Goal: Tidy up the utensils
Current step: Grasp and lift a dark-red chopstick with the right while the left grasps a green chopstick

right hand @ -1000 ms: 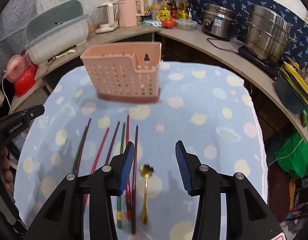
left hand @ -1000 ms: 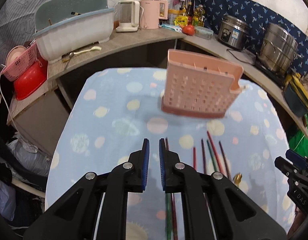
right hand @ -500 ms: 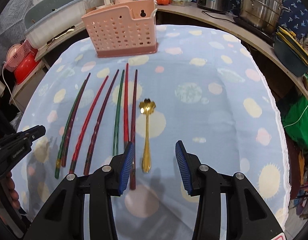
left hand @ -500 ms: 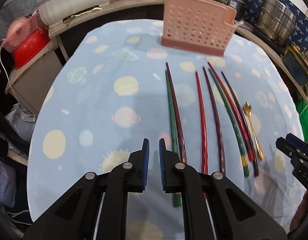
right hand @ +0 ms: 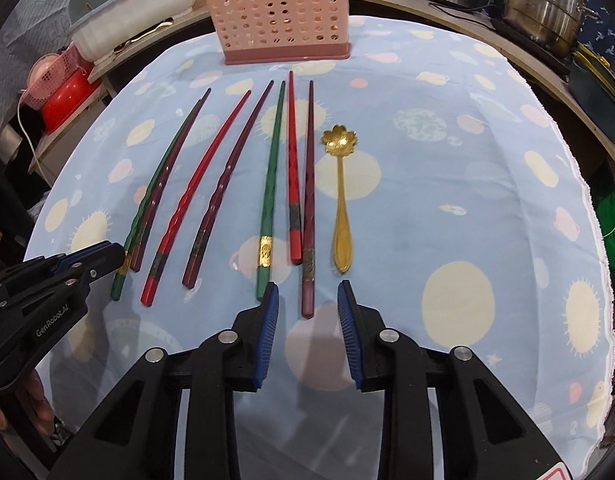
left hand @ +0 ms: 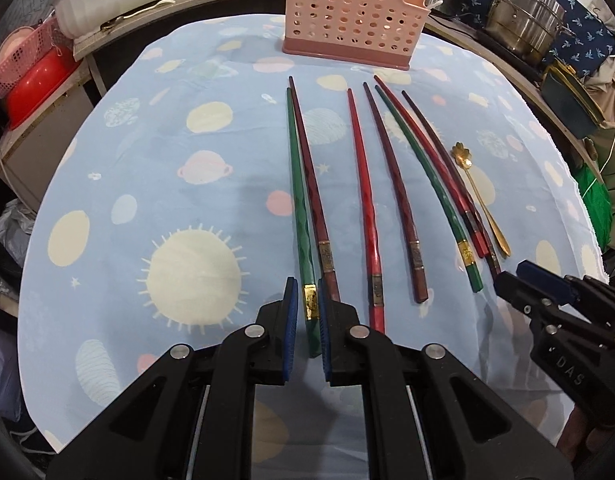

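Left wrist view: the left gripper [left hand: 306, 308] hangs low over a tabletop [left hand: 147, 184] in a blue planet cloth, fingers narrowly apart, straddling the thick end of a green chopstick [left hand: 299, 200]. Seven chopsticks and a gold spoon [left hand: 480, 196] lie in a row before a pink holder [left hand: 351, 12] at the far edge. Right wrist view: the right gripper [right hand: 307, 312] has fingers wide apart, framing a dark chopstick [right hand: 308, 200] end. Nothing is held. The pickup seems under way; next, closing squarely on one stick only.

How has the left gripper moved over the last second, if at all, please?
Yes. The left gripper has drawn back from the pink basket and come down to straddle the green chopstick, near its gold band.
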The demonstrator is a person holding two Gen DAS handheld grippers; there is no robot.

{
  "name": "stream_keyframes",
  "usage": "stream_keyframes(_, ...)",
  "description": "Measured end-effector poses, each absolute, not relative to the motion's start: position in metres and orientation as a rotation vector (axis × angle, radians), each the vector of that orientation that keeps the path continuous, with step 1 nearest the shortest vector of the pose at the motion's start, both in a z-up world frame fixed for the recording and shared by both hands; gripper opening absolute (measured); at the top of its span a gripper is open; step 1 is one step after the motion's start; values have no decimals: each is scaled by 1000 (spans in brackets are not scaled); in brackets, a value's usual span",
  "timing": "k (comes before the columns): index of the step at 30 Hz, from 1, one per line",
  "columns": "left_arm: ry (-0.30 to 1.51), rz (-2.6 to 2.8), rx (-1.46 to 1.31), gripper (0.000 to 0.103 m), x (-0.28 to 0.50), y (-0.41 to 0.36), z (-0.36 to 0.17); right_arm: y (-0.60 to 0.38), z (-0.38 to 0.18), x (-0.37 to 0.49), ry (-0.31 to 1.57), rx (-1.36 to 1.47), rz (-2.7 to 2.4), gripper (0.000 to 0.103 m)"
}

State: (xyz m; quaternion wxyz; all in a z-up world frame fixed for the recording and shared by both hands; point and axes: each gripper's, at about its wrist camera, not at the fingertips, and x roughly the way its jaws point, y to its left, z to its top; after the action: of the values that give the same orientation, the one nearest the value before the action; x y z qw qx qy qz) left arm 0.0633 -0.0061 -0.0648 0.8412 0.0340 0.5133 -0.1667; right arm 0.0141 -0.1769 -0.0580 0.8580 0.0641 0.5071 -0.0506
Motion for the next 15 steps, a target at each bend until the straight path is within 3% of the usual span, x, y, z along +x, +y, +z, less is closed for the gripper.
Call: stream_keyframes(15, 1093, -371, 38, 11, 63, -6, -75, -178, -70, 16, 1063, 133, -109, 16)
